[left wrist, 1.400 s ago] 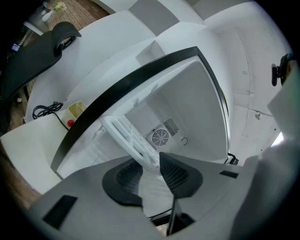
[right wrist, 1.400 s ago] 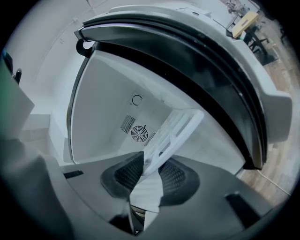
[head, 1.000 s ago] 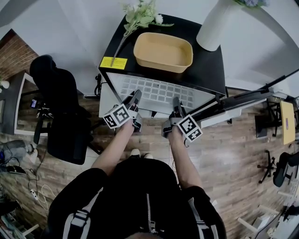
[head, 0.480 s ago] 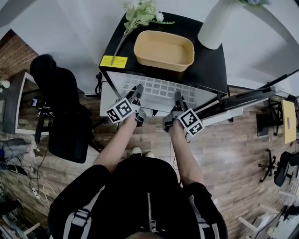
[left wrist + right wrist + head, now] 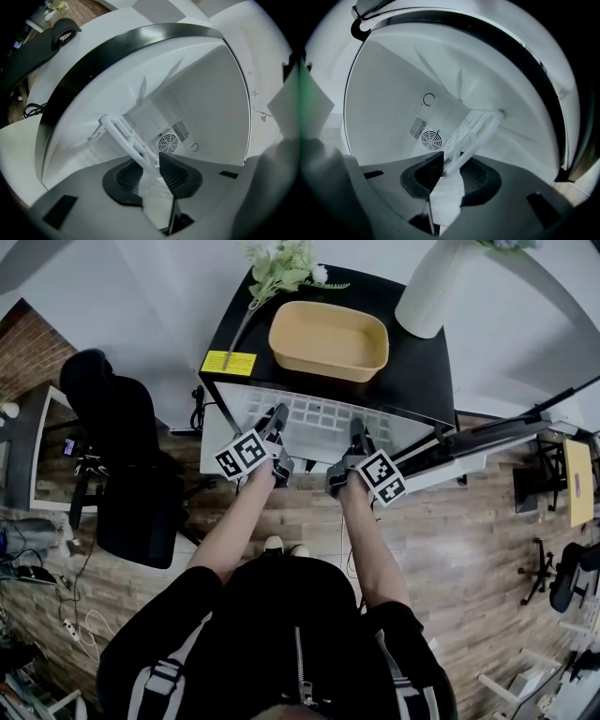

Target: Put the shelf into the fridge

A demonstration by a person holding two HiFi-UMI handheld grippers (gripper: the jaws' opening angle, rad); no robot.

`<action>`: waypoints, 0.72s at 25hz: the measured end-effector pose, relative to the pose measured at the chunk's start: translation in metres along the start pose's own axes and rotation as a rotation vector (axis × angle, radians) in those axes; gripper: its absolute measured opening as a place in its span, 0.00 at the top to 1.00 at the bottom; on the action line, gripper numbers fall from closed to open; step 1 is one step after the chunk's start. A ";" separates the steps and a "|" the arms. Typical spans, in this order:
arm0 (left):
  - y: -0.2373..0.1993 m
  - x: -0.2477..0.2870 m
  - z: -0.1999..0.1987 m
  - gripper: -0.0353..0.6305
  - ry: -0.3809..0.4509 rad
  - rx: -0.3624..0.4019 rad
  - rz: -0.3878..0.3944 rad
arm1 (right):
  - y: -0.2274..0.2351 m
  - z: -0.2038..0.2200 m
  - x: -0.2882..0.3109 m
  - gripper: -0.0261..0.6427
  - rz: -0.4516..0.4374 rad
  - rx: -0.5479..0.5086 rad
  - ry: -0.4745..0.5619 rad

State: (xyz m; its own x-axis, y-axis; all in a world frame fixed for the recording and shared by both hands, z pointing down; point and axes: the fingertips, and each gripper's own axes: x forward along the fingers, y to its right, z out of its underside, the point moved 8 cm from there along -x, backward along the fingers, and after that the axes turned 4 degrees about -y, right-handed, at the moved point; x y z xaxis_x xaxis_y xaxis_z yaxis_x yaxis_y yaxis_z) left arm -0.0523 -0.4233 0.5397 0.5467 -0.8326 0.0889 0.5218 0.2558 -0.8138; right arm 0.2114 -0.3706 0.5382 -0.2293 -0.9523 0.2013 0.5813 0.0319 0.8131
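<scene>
The white grid shelf (image 5: pixel 319 420) lies level in the mouth of the black-topped fridge (image 5: pixel 422 381), mostly inside. My left gripper (image 5: pixel 278 420) is shut on the shelf's near left edge, and my right gripper (image 5: pixel 357 430) is shut on its near right edge. In the left gripper view the shelf (image 5: pixel 127 137) runs as a white bar from between the dark pads (image 5: pixel 127 177) into the white fridge cavity. The right gripper view mirrors this: the shelf (image 5: pixel 477 127) reaches forward from the right gripper (image 5: pixel 451 171) toward the back wall.
A yellow basin (image 5: pixel 328 338), a flower sprig (image 5: pixel 281 268) and a white vase (image 5: pixel 429 292) stand on the fridge top. The open door (image 5: pixel 487 442) swings out to the right. A black chair (image 5: pixel 122 460) stands left. A round fan grille (image 5: pixel 168 142) is on the back wall.
Both grippers have moved forward toward the fridge, and the shelf has slid deeper into the cavity. Both grips are unchanged.
</scene>
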 end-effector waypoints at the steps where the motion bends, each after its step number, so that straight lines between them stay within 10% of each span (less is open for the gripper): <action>1: 0.000 0.000 0.000 0.78 -0.003 0.003 0.006 | 0.000 0.000 0.000 0.80 0.000 -0.002 -0.001; 10: 0.000 -0.016 0.005 0.75 -0.047 0.045 0.052 | 0.004 0.001 -0.014 0.75 -0.047 -0.069 -0.061; 18: 0.017 -0.056 0.009 0.77 -0.070 0.341 0.030 | 0.010 0.013 -0.049 0.86 -0.071 -0.266 -0.158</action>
State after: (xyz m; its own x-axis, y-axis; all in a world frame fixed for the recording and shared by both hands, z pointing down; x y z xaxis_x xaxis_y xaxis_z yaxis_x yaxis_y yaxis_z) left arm -0.0684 -0.3677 0.5264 0.6021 -0.7898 0.1167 0.6874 0.4385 -0.5789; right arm 0.2186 -0.3197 0.5432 -0.3830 -0.8897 0.2486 0.7388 -0.1335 0.6606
